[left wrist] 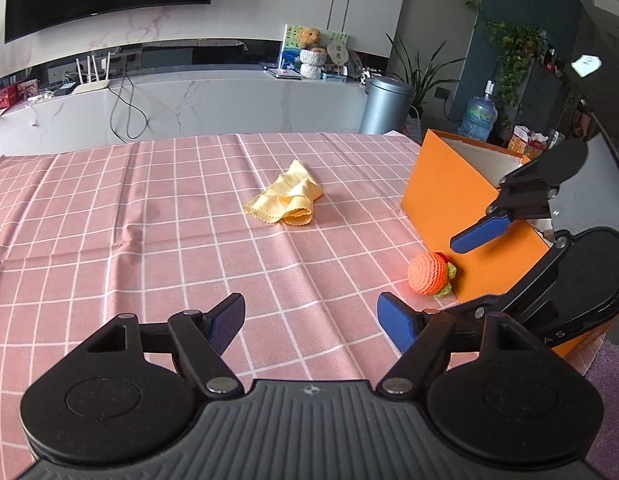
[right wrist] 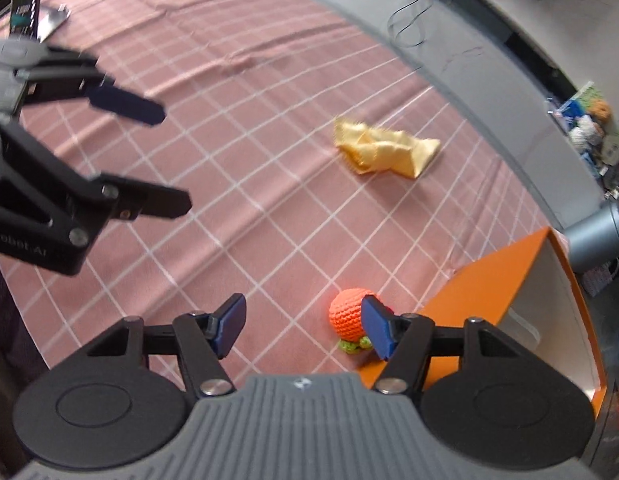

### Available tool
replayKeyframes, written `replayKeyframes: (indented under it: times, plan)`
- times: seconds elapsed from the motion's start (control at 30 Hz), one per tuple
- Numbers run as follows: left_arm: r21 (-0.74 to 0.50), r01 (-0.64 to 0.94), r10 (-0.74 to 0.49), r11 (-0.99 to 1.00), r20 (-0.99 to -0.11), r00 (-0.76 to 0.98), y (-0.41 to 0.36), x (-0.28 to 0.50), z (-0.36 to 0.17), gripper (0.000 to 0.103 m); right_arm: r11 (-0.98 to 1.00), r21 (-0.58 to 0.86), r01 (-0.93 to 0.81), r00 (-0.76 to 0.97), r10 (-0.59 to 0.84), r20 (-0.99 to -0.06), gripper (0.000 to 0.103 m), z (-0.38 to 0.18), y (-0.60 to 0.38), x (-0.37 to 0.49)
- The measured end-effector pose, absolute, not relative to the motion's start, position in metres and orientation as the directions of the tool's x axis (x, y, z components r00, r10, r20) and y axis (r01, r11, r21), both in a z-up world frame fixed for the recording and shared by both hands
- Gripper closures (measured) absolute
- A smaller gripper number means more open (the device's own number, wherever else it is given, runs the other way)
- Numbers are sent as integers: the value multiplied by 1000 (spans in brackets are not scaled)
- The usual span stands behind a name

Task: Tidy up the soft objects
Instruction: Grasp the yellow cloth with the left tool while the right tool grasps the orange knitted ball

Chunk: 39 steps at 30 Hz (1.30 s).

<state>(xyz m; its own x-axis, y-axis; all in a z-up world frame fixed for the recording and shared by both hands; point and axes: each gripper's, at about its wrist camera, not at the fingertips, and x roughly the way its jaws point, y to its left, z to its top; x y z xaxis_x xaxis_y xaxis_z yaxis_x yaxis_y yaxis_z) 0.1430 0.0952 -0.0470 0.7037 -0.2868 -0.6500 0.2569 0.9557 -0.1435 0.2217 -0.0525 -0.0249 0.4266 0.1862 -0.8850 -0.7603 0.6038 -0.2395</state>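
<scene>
Both tongs spread, nothing gripped: right tongs (right wrist: pixel 303 326) closing in on the crocheted ball (right wrist: pixel 347 316) beside them; left tongs (left wrist: pixel 311 320) face the yellow cloth (left wrist: pixel 285 200) ahead. Next, straddle, squeeze gently.

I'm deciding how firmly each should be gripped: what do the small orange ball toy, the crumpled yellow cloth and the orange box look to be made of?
Small orange ball toy: crocheted yarn, matte, with visible stitch rows and green trim.
Crumpled yellow cloth: thin woven fabric, slight sheen, zigzag-cut edges; possibly microfibre.
Orange box: likely cardboard, with flat stiff walls, a smooth orange outside and a pale inside.
</scene>
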Motion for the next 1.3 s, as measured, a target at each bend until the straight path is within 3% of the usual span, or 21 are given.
replayKeyframes:
  times: [0.33,0.5,0.57,0.83,1.03,1.3]
  plan:
    - [-157,314,-332,937,-684,650,81,168,-60,14,426,-285,-859,330,35,-943,46,-52,-50,255]
    - [-152,328,-336,932,-699,631,78,180,-65,14,411,-277,-868,304,-1,-953,62,-64,-47,277]
    - [-150,332,-336,931,-704,625,78,186,-66,14,408,-276,-870,298,-11,-955,62,-68,-47,284]
    - [-84,386,-332,919,-695,638,74,219,-67,14,377,-253,-891,282,23,-959,64,-63,-45,297]
    - [-35,402,-324,915,-656,682,70,270,-72,12,458,-255,-851,328,85,-941,63,-50,-48,334]
    - [-20,328,-247,944,-701,668,70,333,-99,12,538,-223,-813,346,138,-928,63,-50,-49,371]
